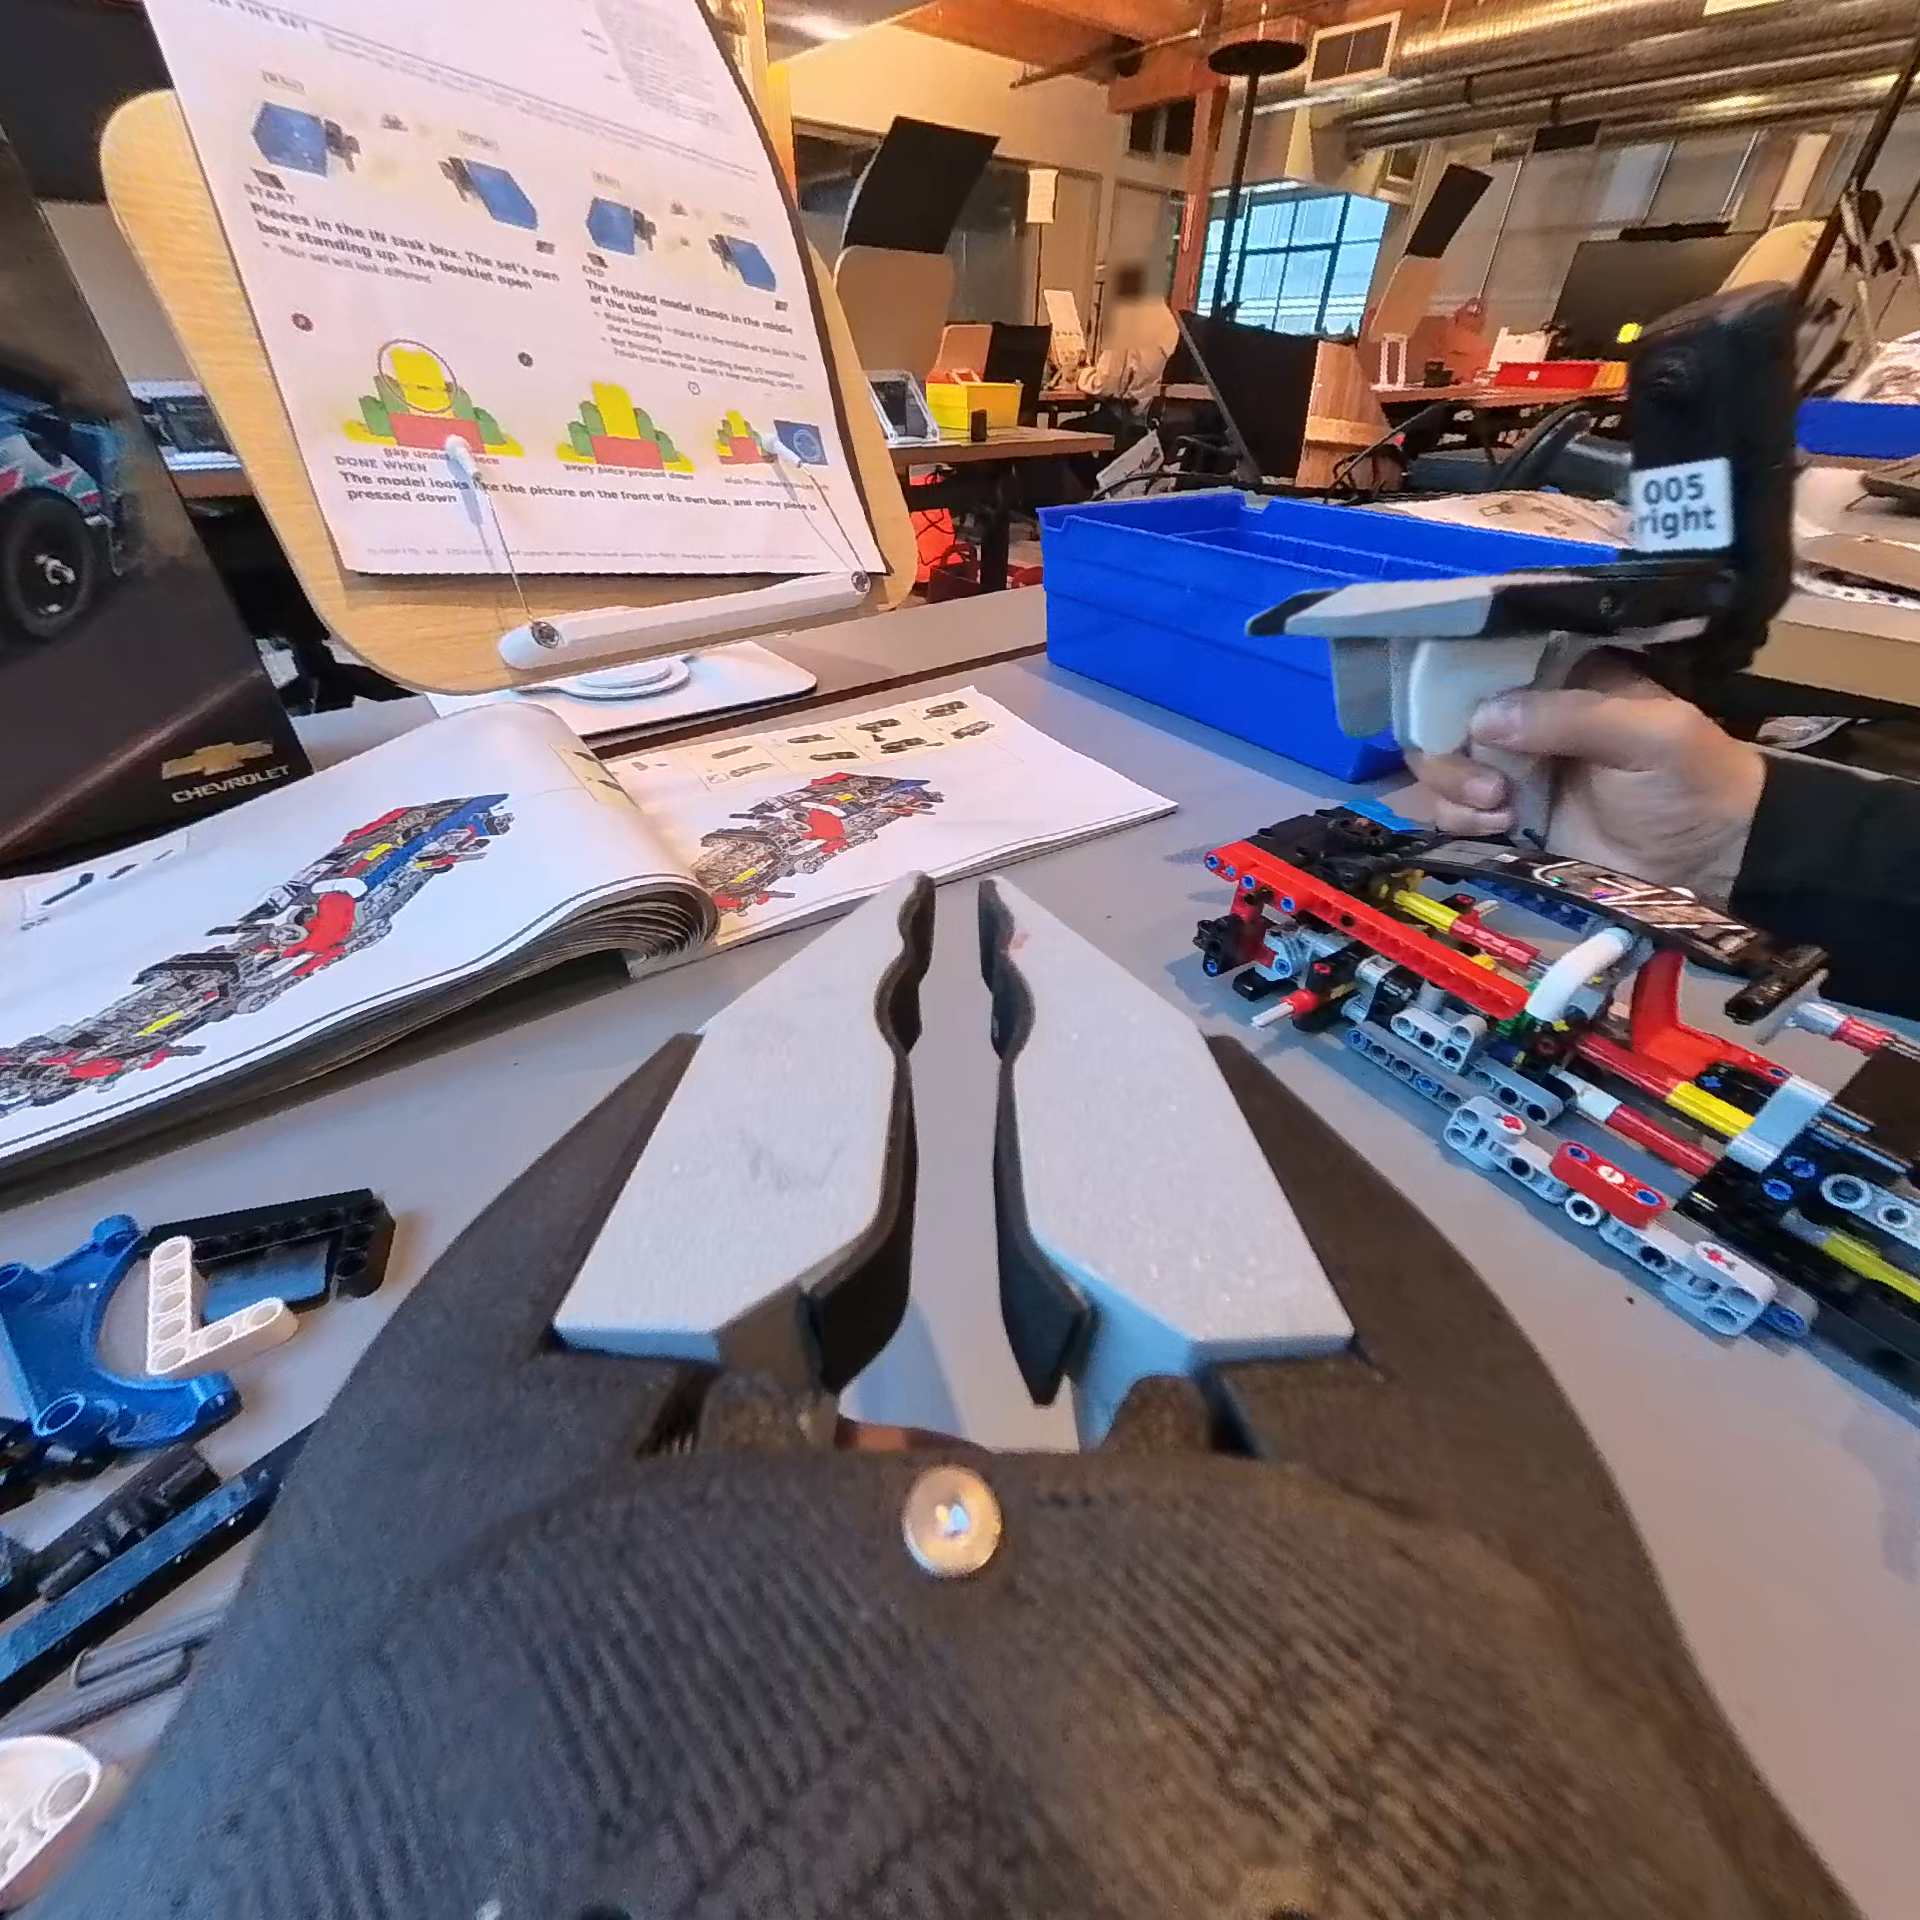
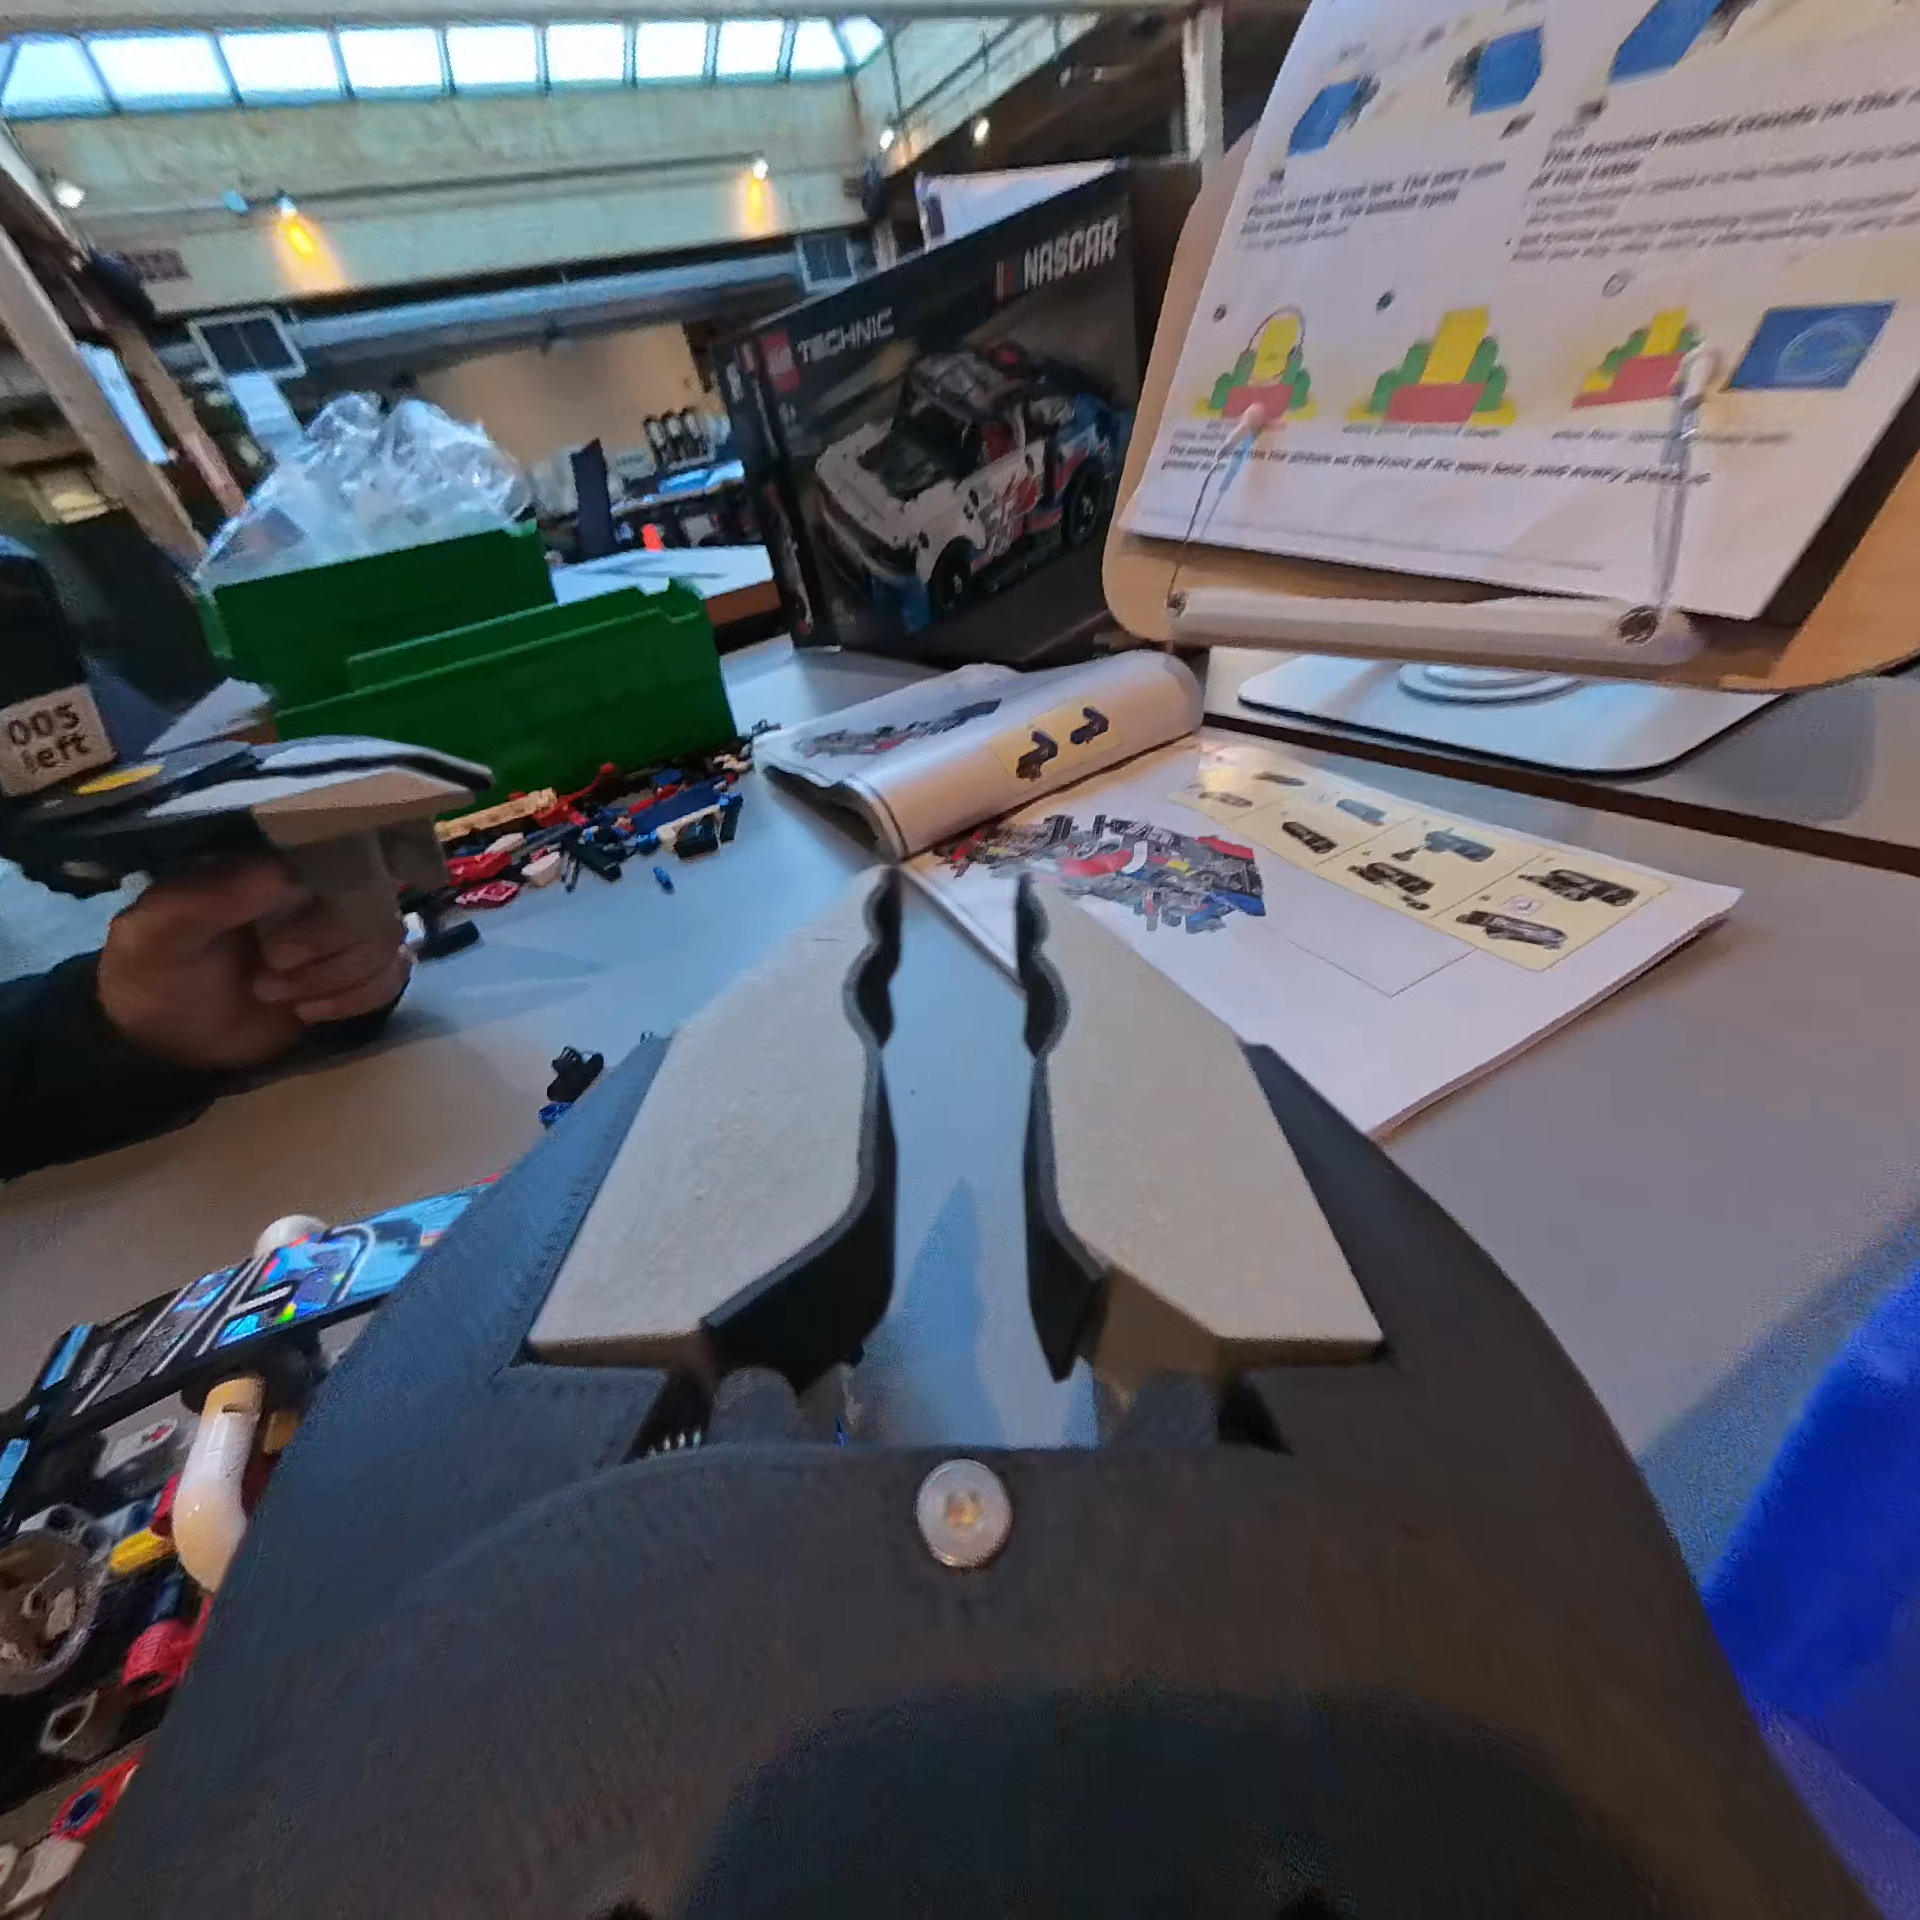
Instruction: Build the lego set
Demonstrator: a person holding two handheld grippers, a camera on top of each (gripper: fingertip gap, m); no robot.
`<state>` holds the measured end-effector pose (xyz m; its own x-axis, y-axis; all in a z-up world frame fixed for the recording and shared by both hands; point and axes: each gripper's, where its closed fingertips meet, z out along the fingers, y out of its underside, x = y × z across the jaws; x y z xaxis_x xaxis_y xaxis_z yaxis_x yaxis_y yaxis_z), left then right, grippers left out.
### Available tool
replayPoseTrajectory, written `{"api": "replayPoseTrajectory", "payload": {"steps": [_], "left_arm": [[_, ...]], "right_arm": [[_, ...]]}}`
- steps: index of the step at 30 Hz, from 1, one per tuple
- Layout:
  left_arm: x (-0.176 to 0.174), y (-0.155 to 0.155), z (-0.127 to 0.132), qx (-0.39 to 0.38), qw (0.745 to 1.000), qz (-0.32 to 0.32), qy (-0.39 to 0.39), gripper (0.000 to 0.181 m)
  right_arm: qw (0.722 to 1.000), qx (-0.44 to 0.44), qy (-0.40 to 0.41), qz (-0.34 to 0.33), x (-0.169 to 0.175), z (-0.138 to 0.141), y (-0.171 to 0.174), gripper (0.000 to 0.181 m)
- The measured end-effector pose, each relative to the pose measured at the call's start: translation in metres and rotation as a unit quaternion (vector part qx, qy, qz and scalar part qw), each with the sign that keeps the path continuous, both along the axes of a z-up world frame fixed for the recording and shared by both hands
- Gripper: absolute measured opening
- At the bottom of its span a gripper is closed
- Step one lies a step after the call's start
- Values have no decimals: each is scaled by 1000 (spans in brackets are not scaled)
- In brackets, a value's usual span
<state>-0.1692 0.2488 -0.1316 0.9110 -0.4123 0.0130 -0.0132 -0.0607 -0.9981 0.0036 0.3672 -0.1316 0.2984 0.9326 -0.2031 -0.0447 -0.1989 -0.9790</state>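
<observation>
Grey tabletop [image 1: 1039, 644] carried the half-built lego car [image 1: 1558, 1049] at three o'clock, instruction booklet [image 1: 416, 883] at ten. Left gripper [image 1: 956, 914] and right gripper [image 2: 956, 904] both stood slightly apart, empty. Loose pieces [image 2: 603, 831] risked being swept aside by a careless reach.

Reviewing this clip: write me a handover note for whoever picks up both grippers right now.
Left gripper: slightly open, empty, above the table.
Right gripper: slightly open, empty, pointing at the open instruction booklet.
Part-built car chassis lies on the grey table, beside the right gripper's hand.
Loose pieces are scattered before the green bin; blue arch piece and white L-beam lie near the left gripper.
Done: chassis frame assembled.
Left: bodywork and remaining loose pieces; no wheels visible on it.
</observation>
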Motion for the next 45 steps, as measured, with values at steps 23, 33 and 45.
{"api": "replayPoseTrajectory", "payload": {"steps": [23,33,45], "left_arm": [[25,11,-7,-23,997,-71,8,6],[24,22,-7,-26,998,-54,5,6],[47,48,-11,-42,994,-99,-3,4]], "right_arm": [[997,-31,30,63,-16,8,-11,98],[995,-27,21,89,-15,6,-25,60],[997,-9,6,80,-8,3,-25,0]]}}
